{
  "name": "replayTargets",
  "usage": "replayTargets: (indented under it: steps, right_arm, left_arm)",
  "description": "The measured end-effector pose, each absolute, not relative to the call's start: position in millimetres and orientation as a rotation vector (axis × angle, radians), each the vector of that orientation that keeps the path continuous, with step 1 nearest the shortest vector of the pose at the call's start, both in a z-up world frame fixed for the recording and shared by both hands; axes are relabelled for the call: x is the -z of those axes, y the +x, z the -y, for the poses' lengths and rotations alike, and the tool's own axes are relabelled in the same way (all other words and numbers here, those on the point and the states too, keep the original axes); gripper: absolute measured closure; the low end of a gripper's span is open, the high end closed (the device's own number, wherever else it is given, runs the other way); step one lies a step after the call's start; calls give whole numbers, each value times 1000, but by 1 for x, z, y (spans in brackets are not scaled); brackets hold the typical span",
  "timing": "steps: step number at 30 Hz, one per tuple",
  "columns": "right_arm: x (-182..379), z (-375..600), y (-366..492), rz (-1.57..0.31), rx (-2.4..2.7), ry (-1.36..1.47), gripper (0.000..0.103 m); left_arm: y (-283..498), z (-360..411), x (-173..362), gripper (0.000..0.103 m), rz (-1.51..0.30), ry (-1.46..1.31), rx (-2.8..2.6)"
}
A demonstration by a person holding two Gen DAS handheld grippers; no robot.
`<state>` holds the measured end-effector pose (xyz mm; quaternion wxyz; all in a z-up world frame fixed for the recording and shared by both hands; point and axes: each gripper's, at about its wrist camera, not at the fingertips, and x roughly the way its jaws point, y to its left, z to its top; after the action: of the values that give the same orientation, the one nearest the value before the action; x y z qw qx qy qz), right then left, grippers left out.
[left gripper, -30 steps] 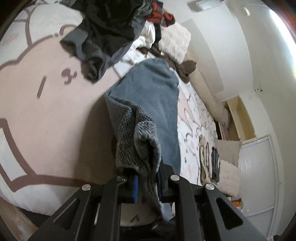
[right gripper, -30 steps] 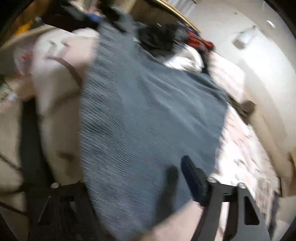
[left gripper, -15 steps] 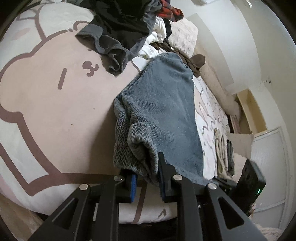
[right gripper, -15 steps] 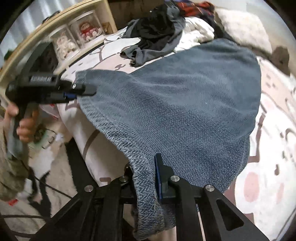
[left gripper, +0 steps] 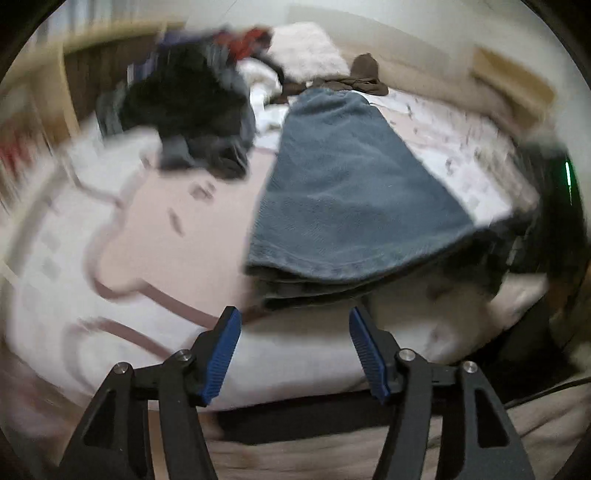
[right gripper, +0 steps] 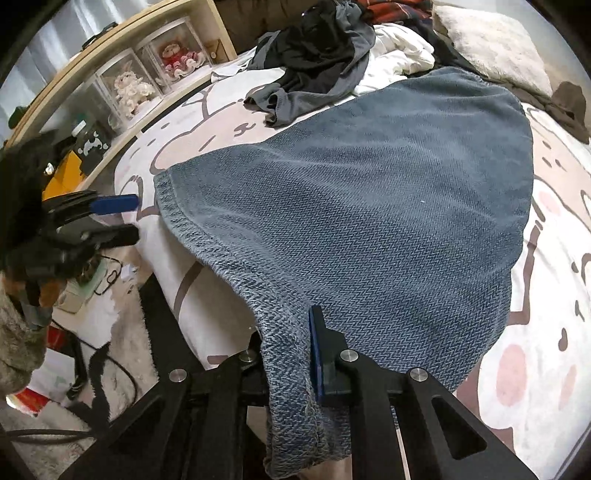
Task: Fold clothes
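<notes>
A blue-grey knitted garment lies spread flat on the bed; it also shows in the left wrist view. My right gripper is shut on its near hem corner at the bed's edge. My left gripper is open and empty, just short of the garment's near-left hem; it also shows in the right wrist view, jaws apart beside the hem corner. The left wrist view is blurred by motion.
A heap of dark and white clothes lies at the far side of the bed, with a fluffy cushion and a brown garment behind. A shelf with display boxes runs left of the bed. The bear-print cover shows around the garment.
My left gripper has let go of the hem corner, opened and drawn back. The garment now lies flat. My right gripper keeps its hold.
</notes>
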<state>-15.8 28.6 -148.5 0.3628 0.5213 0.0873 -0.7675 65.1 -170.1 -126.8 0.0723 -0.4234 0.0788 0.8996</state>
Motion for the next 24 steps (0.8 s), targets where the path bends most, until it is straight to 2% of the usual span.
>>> replayTargets:
  steps: [2,4,7,12,14,17,18,19,20,23,24]
  right_arm:
    - [148,-30,-18,-204,1967,1352,90]
    - [148,-32,-19,-185,1962,1358,90]
    - [146,-34,-21,-152,1961,1364,90]
    - [140,-37,-22,-117,1967,1354,90]
    - [138,-37,-22,-111,1966,1350,90]
    - [136,-36,-20,-123,1963,1346,90]
    - [136,-36,-20,-138,1960,1344,90]
    - [136,-35,-20,-154,1956,1344,90]
    - [136,-33,-19,-169,1951,1346,90]
    - [135,-30,-18,-221,1932,1351,90]
    - [134,-28,-18,-241,1926,1349,90]
  left_arm:
    - [80,156,121,37,-548,-1120,-2766]
    - [92,135,124,18,-851,-944,-2748]
    - [102,102,146,16,-1211,-755,-2608]
    - [93,77,198,16,-1489,-669,-2395]
    - [83,78,211,16,-1530,-665,-2382]
    - [67,88,210,16,-1453,-685,-2426]
    - [63,89,209,22,-1454,-691,-2433]
    - [58,91,208,33,-1467,-696,-2437]
    - [54,92,207,40,-1479,-701,-2441]
    - [41,96,210,84,-1523,-751,-2408]
    - [38,96,210,91,-1534,-769,-2396]
